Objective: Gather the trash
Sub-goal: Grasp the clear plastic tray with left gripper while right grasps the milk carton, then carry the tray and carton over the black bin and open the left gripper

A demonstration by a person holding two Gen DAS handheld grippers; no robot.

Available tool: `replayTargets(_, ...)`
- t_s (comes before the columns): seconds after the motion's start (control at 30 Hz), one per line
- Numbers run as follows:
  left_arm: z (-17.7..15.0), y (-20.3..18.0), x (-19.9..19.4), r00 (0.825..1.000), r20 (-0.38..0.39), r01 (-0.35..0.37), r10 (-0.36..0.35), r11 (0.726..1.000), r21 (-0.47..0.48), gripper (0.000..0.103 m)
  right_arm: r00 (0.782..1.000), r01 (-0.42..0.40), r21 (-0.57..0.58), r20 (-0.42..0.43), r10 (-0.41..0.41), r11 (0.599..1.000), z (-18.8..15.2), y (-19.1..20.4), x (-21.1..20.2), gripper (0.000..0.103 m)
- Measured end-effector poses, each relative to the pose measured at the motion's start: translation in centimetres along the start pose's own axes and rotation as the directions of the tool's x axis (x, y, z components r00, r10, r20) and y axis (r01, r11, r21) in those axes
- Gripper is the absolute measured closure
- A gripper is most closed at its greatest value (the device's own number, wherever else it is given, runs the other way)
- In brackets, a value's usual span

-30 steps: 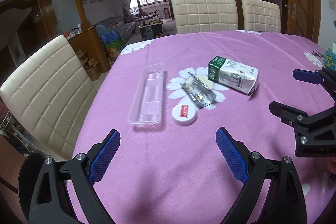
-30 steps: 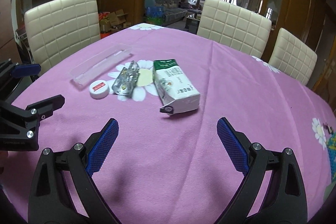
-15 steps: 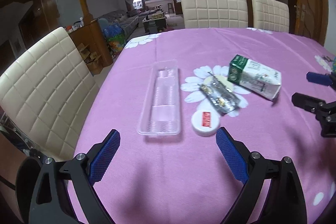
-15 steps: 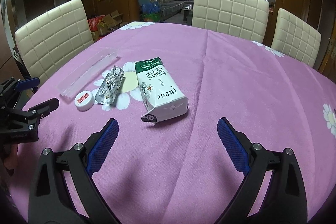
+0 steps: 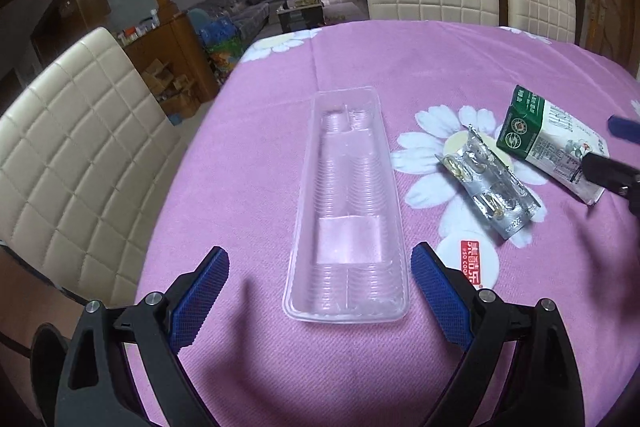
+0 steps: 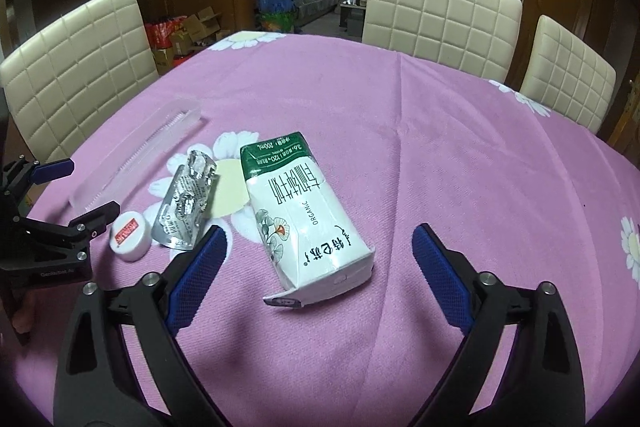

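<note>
The left tongs (image 5: 320, 279) are spread, holding nothing. The clear plastic tray (image 5: 347, 203) lies on the tabletop (image 5: 260, 147) near its left edge, dead ahead, long axis pointing away between the jaws. The right tongs (image 6: 318, 255) are spread and empty, straddling the near end of the milk carton (image 6: 300, 219), which lies toward the centre. The left tongs are nearer the tray.

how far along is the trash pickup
Nothing looks collected yet. Both tools are open and empty: the left tool lines up on the clear plastic tray, the right tool on the milk carton. The foil blister pack and small white lid also lie on the tablecloth.
</note>
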State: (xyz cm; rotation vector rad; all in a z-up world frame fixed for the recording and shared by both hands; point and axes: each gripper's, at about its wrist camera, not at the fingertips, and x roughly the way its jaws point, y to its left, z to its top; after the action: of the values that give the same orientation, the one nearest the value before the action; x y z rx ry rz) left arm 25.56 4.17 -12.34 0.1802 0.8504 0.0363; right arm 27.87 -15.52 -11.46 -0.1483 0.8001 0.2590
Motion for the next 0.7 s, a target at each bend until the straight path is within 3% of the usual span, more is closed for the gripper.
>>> replayTargets(0.03, 0.0, 0.0, 0.0, 1.000, 0.001, 0.007, -0.007, 1.000, 0.001, 0.014, 1.000, 0.004, -0.008, -0.022, -0.005, 1.000, -0.1, 0.1, 0.6, 0.038)
replayTargets(0.13, 0.0, 0.0, 0.2, 0.999, -0.017, 0.046, -0.046, 0.999, 0.001, 0.032, 0.999, 0.033, -0.041, -0.017, -0.033, 0.999, -0.6, 0.6, 0.8, 0.045)
replayTargets(0.2, 0.0, 0.3, 0.1, 0.996, -0.027, 0.089, -0.089, 0.996, -0.009, 0.051, 0.999, 0.037, -0.059, -0.015, -0.038, 0.998, -0.9, 0.9, 0.5, 0.047)
replayTargets(0.43, -1.6, 1.3, -2.4, 0.998, 0.017, 0.067, -0.067, 0.998, -0.020, 0.053, 0.998, 0.058, -0.115, -0.003, -0.059, 0.992, -2.3, 1.8, -1.7, 0.048)
replayTargets(0.7, -4.1, 3.7, -7.5, 0.993, 0.103, 0.060, -0.059, 0.998, -0.006, 0.053, 0.999, 0.014, -0.146, 0.053, -0.006, 0.989, -3.5, 3.8, -5.9, 0.048)
